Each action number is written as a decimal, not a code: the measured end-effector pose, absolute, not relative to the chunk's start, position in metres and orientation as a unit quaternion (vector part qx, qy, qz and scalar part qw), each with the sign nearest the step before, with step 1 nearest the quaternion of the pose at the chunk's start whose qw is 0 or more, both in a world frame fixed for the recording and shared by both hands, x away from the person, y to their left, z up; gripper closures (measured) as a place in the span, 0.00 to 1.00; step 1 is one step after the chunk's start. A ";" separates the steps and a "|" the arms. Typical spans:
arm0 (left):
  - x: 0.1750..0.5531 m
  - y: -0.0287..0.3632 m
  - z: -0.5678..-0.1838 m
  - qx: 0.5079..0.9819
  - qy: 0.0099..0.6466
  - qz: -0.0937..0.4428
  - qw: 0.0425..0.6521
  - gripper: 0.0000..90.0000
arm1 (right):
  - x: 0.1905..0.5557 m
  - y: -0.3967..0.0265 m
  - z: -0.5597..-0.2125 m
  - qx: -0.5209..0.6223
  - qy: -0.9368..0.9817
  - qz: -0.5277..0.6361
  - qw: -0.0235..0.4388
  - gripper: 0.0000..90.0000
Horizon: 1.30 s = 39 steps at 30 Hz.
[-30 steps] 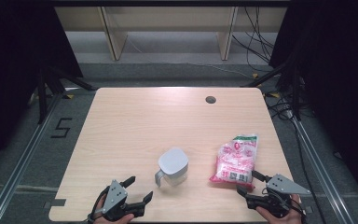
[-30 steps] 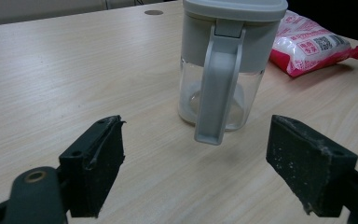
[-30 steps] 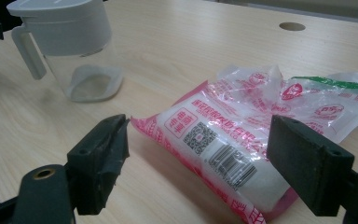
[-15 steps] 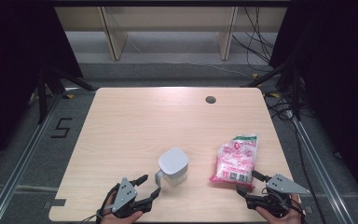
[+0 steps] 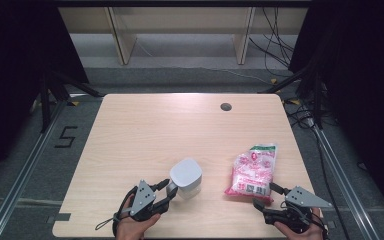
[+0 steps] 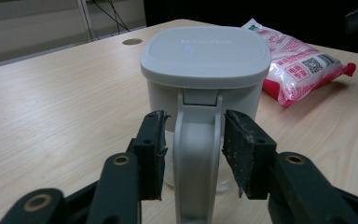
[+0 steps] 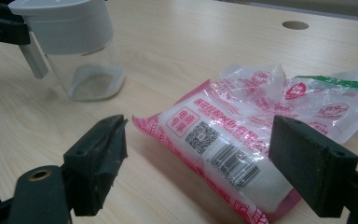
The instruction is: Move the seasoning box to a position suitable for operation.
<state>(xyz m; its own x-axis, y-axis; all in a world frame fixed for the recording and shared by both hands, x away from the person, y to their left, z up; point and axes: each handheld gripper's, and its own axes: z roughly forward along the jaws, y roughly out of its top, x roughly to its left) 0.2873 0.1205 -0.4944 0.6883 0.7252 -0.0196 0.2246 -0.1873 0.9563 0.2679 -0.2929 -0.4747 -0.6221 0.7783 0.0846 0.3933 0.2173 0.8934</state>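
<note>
Grey-lidded jug [image 5: 186, 177] on surface [image 5: 145, 135] | your left tongs [image 6: 193, 154] straddle its handle [image 6: 198, 154], slightly agape | right tongs [image 7: 200, 172] wide apart before pink bag [image 7: 242, 140]

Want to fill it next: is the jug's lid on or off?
On. The grey lid sits flat atop the jug.

Two hand-held grippers at the near edge of a wooden table [image 5: 145, 130]. The left gripper [image 5: 166, 191] is black, with a grey three-cornered plate on top marked by small dark screws, and a thin black cable looping from its rear. Its jaw arms are black with brass-coloured rivets; the pads [image 6: 150, 156] are rough, worn black blocks. The right gripper [image 5: 263, 196] is likewise black, with a grey triangular plate and brass rivets.
</note>
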 end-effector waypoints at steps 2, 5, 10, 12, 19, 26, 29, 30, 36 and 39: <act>0.287 0.121 -0.494 0.741 0.319 0.231 0.544 0.71 | 0.268 -0.293 -0.475 0.381 0.758 0.490 0.202 0.22; 0.289 0.119 -0.494 0.743 0.314 0.236 0.542 0.72 | 0.267 -0.291 -0.475 0.391 0.754 0.492 0.194 0.22; 0.288 0.115 -0.495 0.748 0.302 0.249 0.535 0.74 | 0.267 -0.290 -0.475 0.390 0.754 0.492 0.192 0.22; 0.289 0.112 -0.495 0.747 0.300 0.248 0.539 0.75 | 0.268 -0.292 -0.475 0.379 0.758 0.489 0.206 0.22; 0.295 0.105 -0.495 0.747 0.302 0.258 0.533 0.75 | 0.268 -0.292 -0.475 0.379 0.758 0.495 0.194 0.22; 0.305 0.099 -0.496 0.744 0.305 0.263 0.534 0.76 | 0.268 -0.291 -0.475 0.385 0.755 0.494 0.192 0.22; 0.310 0.096 -0.496 0.740 0.312 0.260 0.536 0.76 | 0.269 -0.293 -0.475 0.376 0.761 0.489 0.200 0.22; 0.312 0.096 -0.496 0.742 0.308 0.263 0.534 0.76 | 0.269 -0.293 -0.475 0.376 0.761 0.489 0.200 0.22; 0.325 0.089 -0.496 0.740 0.312 0.263 0.535 0.76 | 0.269 -0.292 -0.476 0.383 0.757 0.492 0.196 0.22; 0.328 0.088 -0.495 0.741 0.311 0.262 0.535 0.76 | 0.270 -0.293 -0.476 0.379 0.763 0.485 0.196 0.22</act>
<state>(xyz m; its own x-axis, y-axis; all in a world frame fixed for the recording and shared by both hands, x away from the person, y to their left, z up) 0.3285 0.0880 -0.4954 0.6690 0.7412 0.0551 0.1810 -0.2343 0.9552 0.2698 -0.2929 -0.4765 -0.6366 0.7682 0.0682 0.3878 0.2424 0.8893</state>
